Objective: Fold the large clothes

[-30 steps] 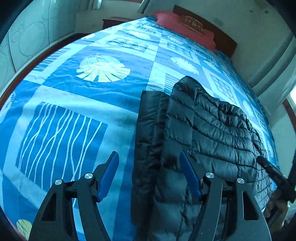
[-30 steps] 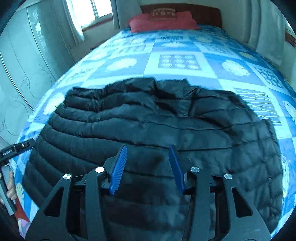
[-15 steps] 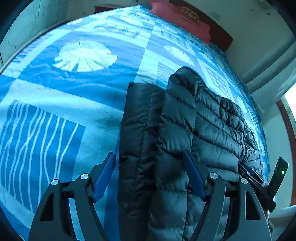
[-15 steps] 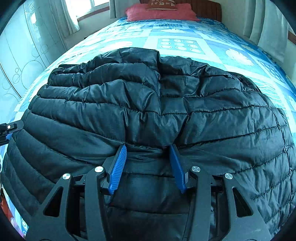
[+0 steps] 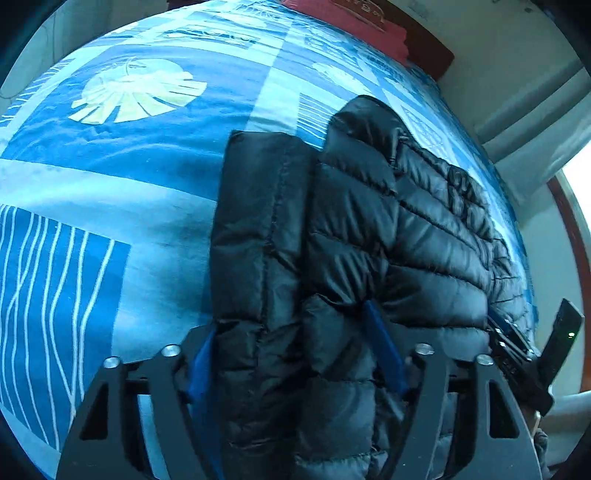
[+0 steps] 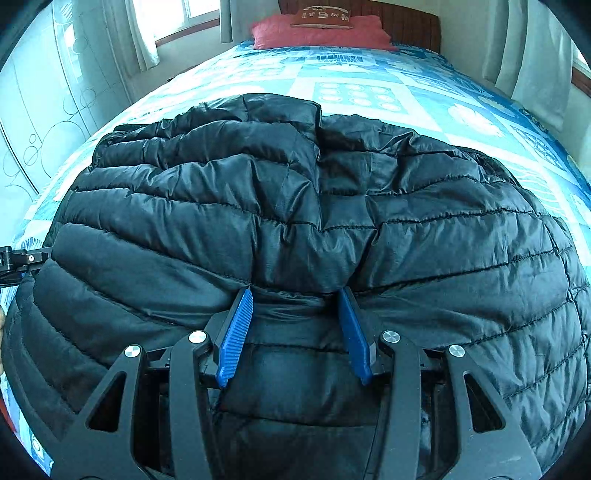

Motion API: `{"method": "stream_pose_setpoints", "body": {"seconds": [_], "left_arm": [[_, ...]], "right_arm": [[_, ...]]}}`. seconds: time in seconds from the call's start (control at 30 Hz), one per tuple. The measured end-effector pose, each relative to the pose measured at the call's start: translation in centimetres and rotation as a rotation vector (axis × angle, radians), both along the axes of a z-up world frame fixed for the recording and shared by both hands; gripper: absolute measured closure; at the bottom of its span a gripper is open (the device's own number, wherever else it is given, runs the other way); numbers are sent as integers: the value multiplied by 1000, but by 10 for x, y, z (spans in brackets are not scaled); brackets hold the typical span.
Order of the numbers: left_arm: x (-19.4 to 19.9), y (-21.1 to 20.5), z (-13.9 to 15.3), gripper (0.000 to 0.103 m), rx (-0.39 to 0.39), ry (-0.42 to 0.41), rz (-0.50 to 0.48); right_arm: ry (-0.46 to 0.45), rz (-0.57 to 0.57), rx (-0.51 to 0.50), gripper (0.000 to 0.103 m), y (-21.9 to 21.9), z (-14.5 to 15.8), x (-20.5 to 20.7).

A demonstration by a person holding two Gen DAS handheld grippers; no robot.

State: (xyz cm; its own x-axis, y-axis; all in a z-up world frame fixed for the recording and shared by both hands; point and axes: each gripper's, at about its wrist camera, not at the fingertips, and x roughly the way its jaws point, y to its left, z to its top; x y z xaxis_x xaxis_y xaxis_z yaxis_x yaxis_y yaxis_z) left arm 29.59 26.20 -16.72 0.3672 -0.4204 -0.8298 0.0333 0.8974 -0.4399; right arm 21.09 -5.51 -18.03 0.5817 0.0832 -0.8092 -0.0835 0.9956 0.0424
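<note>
A black quilted puffer jacket (image 5: 369, 221) lies on a blue patterned bedspread (image 5: 110, 166). In the left wrist view my left gripper (image 5: 291, 332) is open, its blue fingers straddling the jacket's near edge, with fabric bulging between them. In the right wrist view the jacket (image 6: 295, 192) fills most of the frame. My right gripper (image 6: 295, 295) is open with its fingertips pushed under a fold of the jacket's near edge; fabric sits between the fingers. The right gripper's body shows at the right edge of the left wrist view (image 5: 517, 354).
A red pillow (image 6: 317, 31) and a dark wooden headboard (image 6: 406, 22) are at the bed's far end. Curtains (image 6: 528, 55) hang on the right, a window (image 6: 173, 14) on the left. The bedspread (image 6: 369, 85) extends beyond the jacket.
Both grippers have moved forward into the jacket's near edge. The jacket now looms larger, and fabric sits between each pair of fingers. The fingers have stayed spread.
</note>
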Motion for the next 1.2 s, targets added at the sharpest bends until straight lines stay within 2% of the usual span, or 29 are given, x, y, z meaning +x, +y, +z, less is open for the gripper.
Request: {"method": "stream_pose_setpoints", "body": {"seconds": [0.13, 0.4, 0.47, 0.53, 0.63, 0.73, 1.0, 1.2], "left_arm": [[-2, 1, 4, 38, -23, -1, 12], [0, -11, 3, 38, 34, -18, -32], [-1, -14, -1, 43, 51, -35, -37], [-2, -15, -1, 57, 44, -43, -45], [-5, -19, 5, 71, 53, -56, -59], [-8, -23, 15, 81, 70, -70, -67], [-16, -34, 44, 84, 126, -114, -45], [-26, -57, 70, 84, 235, -163, -7]], "right_arm": [[-5, 1, -8, 55, 2, 0, -2], [-11, -1, -21, 55, 5, 0, -2], [-10, -1, -24, 55, 5, 1, -2], [-8, -2, -21, 55, 5, 0, -2], [-10, -1, -26, 55, 6, 0, -2], [-10, -2, -28, 55, 6, 0, 0], [-5, -9, -28, 56, 8, 5, 1], [-37, -28, 7, 54, -10, 37, -12]]}}
